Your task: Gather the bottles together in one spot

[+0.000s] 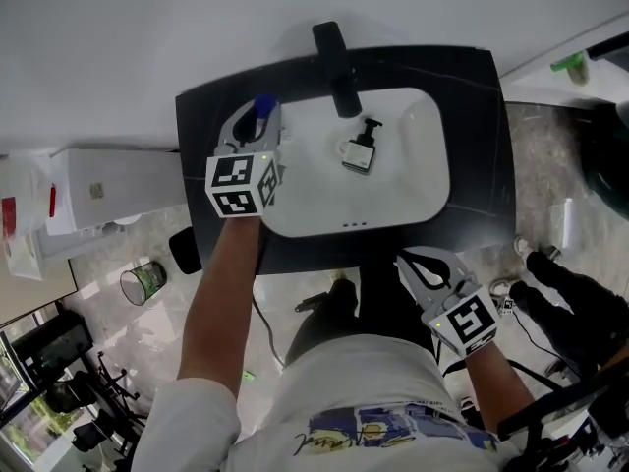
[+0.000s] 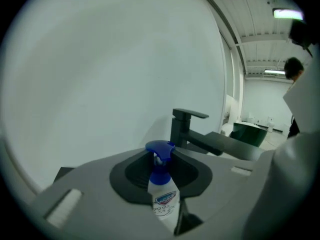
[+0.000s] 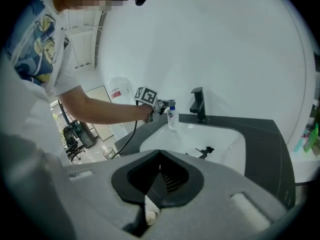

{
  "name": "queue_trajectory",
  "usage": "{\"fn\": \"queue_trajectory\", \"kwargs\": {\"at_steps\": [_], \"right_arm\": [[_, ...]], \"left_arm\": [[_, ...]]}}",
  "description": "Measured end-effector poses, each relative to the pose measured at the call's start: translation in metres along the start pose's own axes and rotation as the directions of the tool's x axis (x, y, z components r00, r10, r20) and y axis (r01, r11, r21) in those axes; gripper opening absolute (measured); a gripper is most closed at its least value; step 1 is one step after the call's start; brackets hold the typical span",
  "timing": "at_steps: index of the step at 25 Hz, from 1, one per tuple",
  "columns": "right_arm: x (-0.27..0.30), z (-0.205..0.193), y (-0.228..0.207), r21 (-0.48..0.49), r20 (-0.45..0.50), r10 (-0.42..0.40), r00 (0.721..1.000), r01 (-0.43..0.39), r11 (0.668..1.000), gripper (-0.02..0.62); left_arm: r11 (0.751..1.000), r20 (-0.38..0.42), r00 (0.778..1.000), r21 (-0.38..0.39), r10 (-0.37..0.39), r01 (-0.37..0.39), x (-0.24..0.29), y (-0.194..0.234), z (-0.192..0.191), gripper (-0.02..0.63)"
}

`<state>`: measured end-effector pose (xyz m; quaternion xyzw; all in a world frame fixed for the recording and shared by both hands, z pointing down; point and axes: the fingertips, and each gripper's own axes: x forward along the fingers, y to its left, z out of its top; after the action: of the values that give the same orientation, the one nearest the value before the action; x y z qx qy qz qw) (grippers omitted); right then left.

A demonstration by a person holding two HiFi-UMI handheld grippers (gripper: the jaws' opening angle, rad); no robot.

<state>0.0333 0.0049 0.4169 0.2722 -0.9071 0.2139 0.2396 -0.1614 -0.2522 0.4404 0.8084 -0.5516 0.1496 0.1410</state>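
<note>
- Left gripper [image 1: 257,118] was seen clamped on blue-capped spray bottle [image 1: 263,106]. Bottle was held upright, clear of sink basin [image 1: 418,190], just left of faucet [image 1: 337,67].
- Pump bottle [image 1: 361,150] was found lying in basin, just in front of faucet. Long axis was judged to run roughly toward faucet, pump end nearest it.
- From held bottle, pump bottle lay to faucet's other side and lower. Carry across and down was judged needed.
- Right gripper [image 1: 421,268] was seen with jaws together, nothing gripped. It was kept well back from faucet, past near edge of counter [image 1: 482,116].
- Left gripper was judged nearer pump bottle.
</note>
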Motion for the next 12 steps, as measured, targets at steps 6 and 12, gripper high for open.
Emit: {"fn": "queue_trajectory", "kwargs": {"at_steps": [6, 12], "right_arm": [[-0.003, -0.001, -0.001, 0.003, -0.018, -0.02, 1.0, 0.02, 1.0, 0.002], [-0.006, -0.003, -0.001, 0.009, -0.064, -0.038, 0.997, 0.038, 0.999, 0.002]], "left_arm": [[1.0, 0.086, 0.996, -0.006, 0.009, -0.009, 0.014, 0.018, 0.051, 0.078], [0.999, 0.137, 0.99, -0.009, 0.041, -0.04, 0.039, 0.032, 0.074, 0.078]]}}
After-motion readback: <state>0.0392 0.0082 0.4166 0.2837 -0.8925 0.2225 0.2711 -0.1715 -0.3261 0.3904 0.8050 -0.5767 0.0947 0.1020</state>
